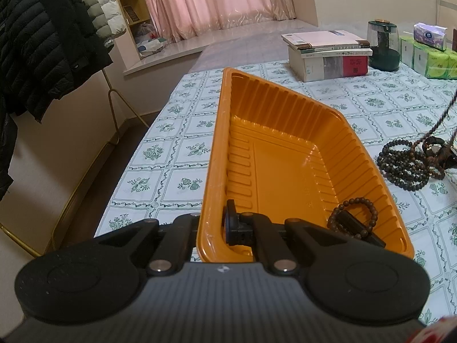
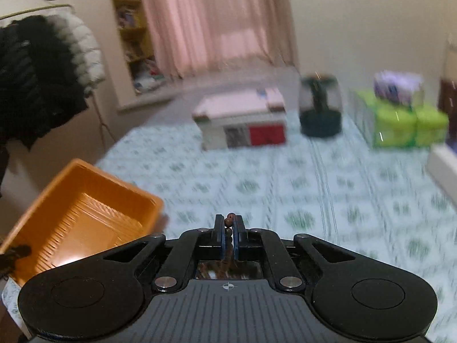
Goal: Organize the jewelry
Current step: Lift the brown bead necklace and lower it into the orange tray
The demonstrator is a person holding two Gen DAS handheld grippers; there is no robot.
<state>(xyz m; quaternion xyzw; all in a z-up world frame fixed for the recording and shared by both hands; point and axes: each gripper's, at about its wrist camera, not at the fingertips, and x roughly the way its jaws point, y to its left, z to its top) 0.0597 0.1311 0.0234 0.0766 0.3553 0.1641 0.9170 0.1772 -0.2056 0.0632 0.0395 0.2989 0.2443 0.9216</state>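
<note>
One orange tray (image 1: 274, 131) sits on the table, with one beaded bracelet (image 1: 352, 214) inside it. Beside the tray lies one heap of dark bead strings (image 1: 405, 163); its strands cannot be counted. Two grippers show: the left gripper (image 1: 211, 228) and the right gripper (image 2: 228, 228).

A: We see a stack of books (image 1: 328, 57) on the patterned tablecloth (image 1: 177, 154), a dark green jar (image 1: 382, 45) just beside it.

B: We also log green tissue packs (image 1: 428, 60), pink curtains (image 1: 217, 0), a bookshelf (image 1: 128, 3), hanging jackets (image 1: 42, 37).

Bracelet (image 1: 352, 217) in tray (image 1: 212, 154), bead pile (image 1: 405, 165) right of tray, books (image 1: 328, 54) behind
</note>
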